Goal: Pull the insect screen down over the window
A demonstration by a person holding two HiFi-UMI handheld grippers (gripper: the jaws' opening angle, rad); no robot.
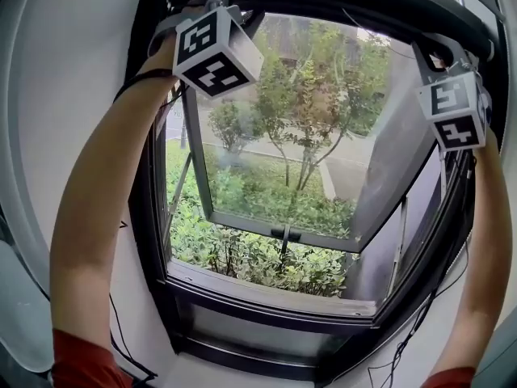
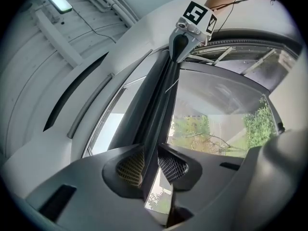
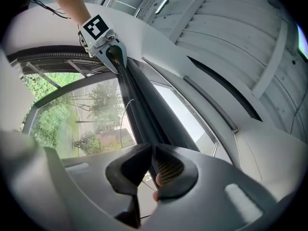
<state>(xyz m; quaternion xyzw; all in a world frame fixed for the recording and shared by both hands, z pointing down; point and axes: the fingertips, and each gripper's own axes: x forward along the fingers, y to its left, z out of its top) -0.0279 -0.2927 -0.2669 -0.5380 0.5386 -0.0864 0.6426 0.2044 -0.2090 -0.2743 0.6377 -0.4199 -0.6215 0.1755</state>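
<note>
left gripper (image 2: 150,163) slightly spread, screen bar (image 2: 161,100) between its jaws, right gripper (image 3: 150,165) slightly spread at the same bar

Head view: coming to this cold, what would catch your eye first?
The person's arms reach up to the top of the window, where the left tongs and the right tongs stand open astride the dark bar. Below them the glass sash is swung outward, with green shrubs beyond.
</note>
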